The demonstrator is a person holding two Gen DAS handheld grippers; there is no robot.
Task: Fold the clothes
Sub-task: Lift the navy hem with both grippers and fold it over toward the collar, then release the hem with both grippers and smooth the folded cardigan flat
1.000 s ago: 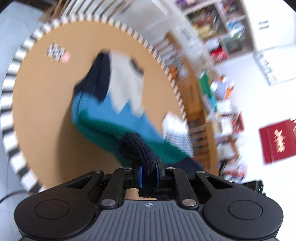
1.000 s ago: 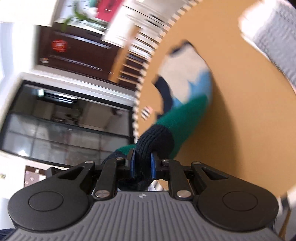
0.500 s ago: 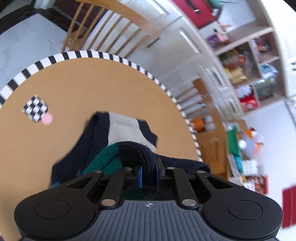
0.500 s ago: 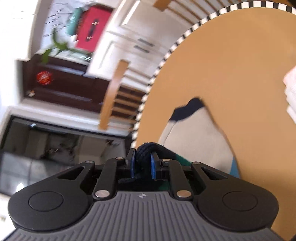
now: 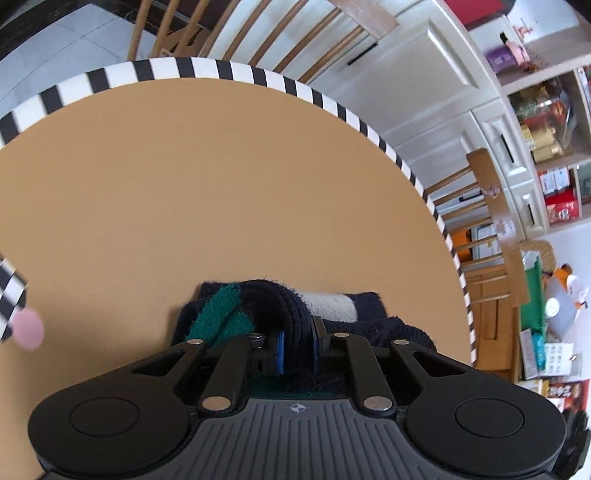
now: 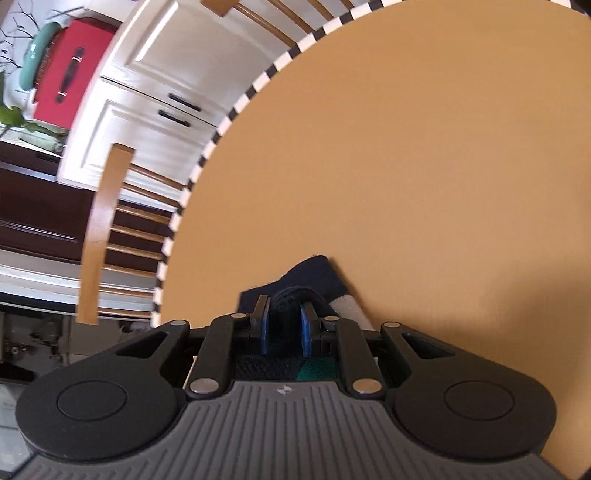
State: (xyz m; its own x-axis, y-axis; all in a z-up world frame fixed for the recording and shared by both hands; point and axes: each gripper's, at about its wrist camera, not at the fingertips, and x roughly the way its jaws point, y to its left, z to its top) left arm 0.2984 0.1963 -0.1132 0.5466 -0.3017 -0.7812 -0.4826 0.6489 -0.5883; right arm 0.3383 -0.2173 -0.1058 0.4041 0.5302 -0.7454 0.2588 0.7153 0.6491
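Observation:
A knit sweater (image 5: 236,310) in navy, green and pale grey lies bunched on the round tan table (image 5: 221,184), just ahead of both grippers. My left gripper (image 5: 297,332) is shut on a navy ribbed edge of the sweater. In the right wrist view my right gripper (image 6: 283,314) is shut on another navy edge of the same sweater (image 6: 314,273), low over the table (image 6: 406,147). Most of the sweater is hidden under the gripper bodies.
The table has a black-and-white striped rim (image 5: 221,72). A checkered marker with a pink dot (image 5: 26,328) lies at its left. Wooden chairs (image 5: 258,33) stand behind the table, one (image 6: 99,229) at its left side. White cabinets and shelves line the walls.
Both grippers have carried their sweater edges forward and down over the rest of the garment. The sweater, spread long across the table before, is now doubled over and mostly hidden beneath the grippers.

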